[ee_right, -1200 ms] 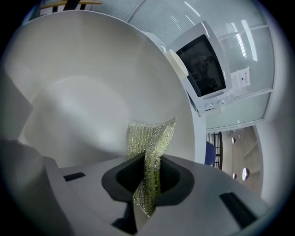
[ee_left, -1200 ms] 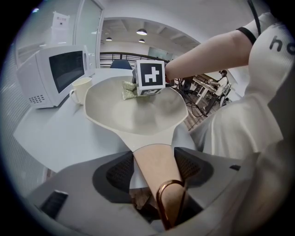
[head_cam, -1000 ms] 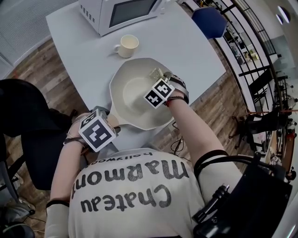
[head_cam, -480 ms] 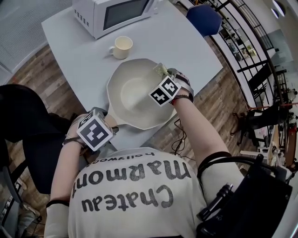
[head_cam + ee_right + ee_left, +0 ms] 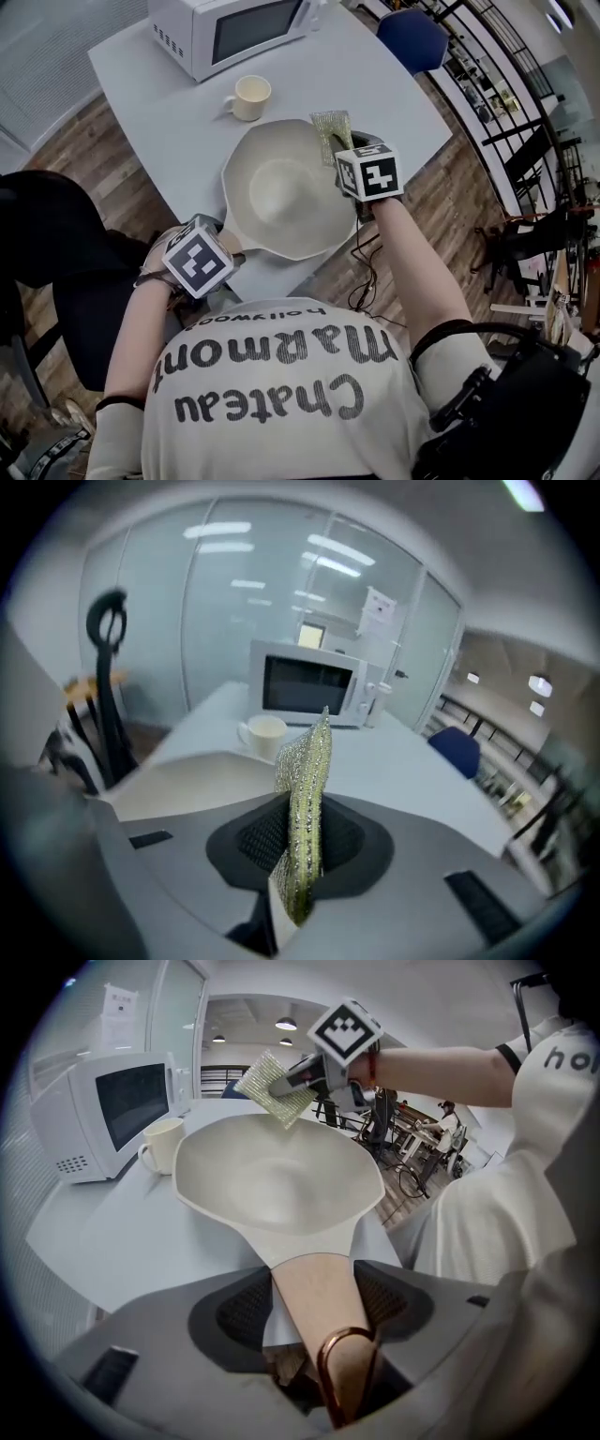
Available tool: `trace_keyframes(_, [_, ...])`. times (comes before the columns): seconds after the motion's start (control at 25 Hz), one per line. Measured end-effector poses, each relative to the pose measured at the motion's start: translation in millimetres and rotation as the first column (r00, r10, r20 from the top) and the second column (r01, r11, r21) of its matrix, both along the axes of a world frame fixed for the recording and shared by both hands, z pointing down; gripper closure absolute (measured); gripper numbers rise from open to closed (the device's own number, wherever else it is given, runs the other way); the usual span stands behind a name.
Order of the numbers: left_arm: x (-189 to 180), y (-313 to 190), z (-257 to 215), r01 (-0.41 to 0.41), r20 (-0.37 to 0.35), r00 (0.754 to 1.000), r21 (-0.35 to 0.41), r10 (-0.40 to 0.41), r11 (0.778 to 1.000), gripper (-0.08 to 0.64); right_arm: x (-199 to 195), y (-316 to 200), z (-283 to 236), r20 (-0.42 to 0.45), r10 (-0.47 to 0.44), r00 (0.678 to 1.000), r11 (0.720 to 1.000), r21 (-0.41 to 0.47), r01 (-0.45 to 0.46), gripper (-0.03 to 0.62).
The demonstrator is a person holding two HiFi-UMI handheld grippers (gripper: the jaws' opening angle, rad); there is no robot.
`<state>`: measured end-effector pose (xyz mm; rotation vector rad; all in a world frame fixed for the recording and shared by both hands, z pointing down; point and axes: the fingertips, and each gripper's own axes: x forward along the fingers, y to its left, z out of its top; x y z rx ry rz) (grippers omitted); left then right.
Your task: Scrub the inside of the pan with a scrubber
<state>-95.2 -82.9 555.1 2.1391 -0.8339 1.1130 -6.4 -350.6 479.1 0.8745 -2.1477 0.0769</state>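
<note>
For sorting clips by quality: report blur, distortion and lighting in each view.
Head view: evenly lit, sharp, slight bowing at edges. Left gripper view: strong fisheye, dark corners, pan crisp. Right gripper view: scrubber sharp, microwave and room behind hazy, edges dim.

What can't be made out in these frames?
- Head view: the marker cube hides how the left gripper grips the pan.
- Right gripper view: the scrubber and the right gripper body hide most of the pan's inside.
- Head view: the microwave is cut off by the top edge.
- All views: any residue in the pan is too small to tell.
</note>
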Motion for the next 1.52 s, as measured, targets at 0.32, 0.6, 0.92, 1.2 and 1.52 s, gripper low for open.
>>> trace_keyframes(0.32, [-2.3, -3.6, 1.6, -0.021, 0.007, 1.0, -0.015, 0.021, 1.0, 0.262, -103.9, 154.7, 19.1, 0.577, 0.038, 0.816, 0.566, -0.685, 0.458, 0.543])
trace_keyframes(0.6, [-3.3, -2.1, 6.1, -0.046, 0.066, 0.997, -0.018, 0.047, 0.999, 0.262, -123.8, 194.6, 77.1, 0.471, -0.024, 0.882, 0.468, -0.774, 0.426, 0.543])
trace_keyframes(0.92, [1.0, -5.4, 2.0, -0.04, -0.011, 0.999, -0.026, 0.04, 0.999, 0.258, -100.4, 179.6, 130.9, 0.254, -0.068, 0.965, 0.614, -0.751, 0.241, 0.543])
trace_keyframes(1.2, [1.5, -3.0, 3.2, -0.052, -0.007, 0.999, -0.03, 0.052, 0.998, 0.253, -83.6, 155.1, 148.4, 0.014, -0.149, 0.989, 0.808, -0.575, 0.13, 0.543])
trace_keyframes(1.52, [1.5, -4.8, 2.8, -0.019, -0.049, 0.999, -0.025, 0.018, 0.999, 0.256, -77.5, 132.4, 142.3, -0.204, -0.207, 0.957, 0.918, -0.379, 0.118, 0.543])
